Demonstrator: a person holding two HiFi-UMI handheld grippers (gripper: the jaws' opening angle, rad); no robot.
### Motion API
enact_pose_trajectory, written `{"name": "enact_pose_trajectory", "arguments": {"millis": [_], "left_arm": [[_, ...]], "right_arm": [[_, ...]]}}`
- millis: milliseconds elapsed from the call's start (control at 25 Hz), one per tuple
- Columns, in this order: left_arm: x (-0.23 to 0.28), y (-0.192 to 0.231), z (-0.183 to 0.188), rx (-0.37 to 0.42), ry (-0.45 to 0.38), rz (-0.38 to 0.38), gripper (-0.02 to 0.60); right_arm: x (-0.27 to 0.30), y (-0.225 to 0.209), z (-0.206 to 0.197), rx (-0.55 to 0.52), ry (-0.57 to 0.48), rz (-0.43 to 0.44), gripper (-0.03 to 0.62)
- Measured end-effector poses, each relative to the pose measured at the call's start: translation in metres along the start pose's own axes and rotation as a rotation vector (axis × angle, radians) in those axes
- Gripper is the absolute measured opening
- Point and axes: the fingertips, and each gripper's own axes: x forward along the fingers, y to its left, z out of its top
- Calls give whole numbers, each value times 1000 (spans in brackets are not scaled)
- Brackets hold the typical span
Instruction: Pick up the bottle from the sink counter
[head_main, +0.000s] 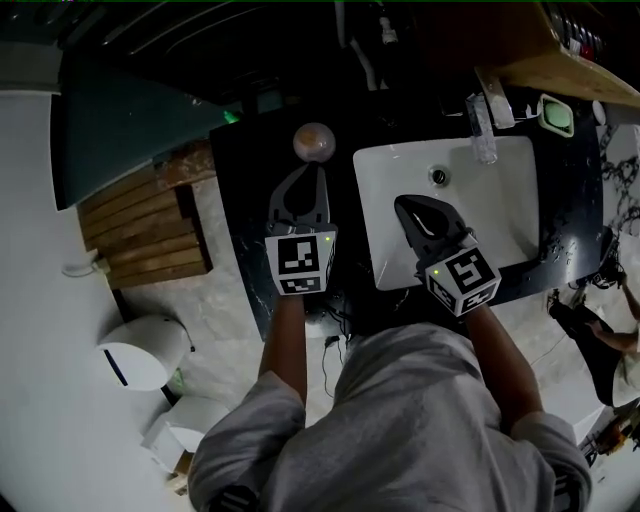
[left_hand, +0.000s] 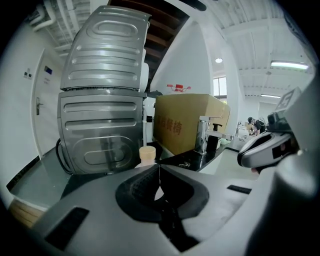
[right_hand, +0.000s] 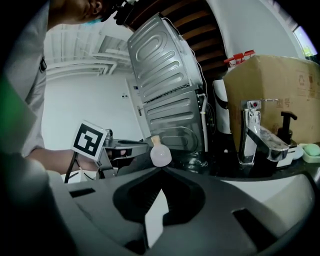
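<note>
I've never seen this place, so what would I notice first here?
Probably the two black grippers with checkered cubes: the left gripper pointing at a small bottle on the dark counter, the right gripper over the white sink. Both are shut and empty. A shiny tap stands at the sink's far edge.

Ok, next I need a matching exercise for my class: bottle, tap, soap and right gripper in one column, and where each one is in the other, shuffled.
Things
1. bottle
2. tap
3. soap
4. right gripper

Places
a. over the white basin
b. on the black counter, left of the basin
c. at the basin's far rim
d. right of the tap, green

Pairs: 1-b, 2-c, 3-d, 4-a
</note>
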Motion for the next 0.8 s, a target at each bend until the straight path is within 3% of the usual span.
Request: {"name": "enact_pose_trajectory", "arguments": {"millis": [240, 440, 680, 800], "left_arm": [[0, 11, 8, -45, -65, -5, 14], [3, 17, 8, -37, -63, 5, 17], [12, 24, 3, -97, -38, 1, 145], [17, 24, 6, -102, -65, -7, 195]], "right_arm": [[0, 0, -5, 22, 13, 4, 9], [-7, -7, -10, 50, 20, -9, 9], [-9, -15, -9, 72, 16, -19, 9], [-8, -16, -14, 80, 23, -19, 9]]}}
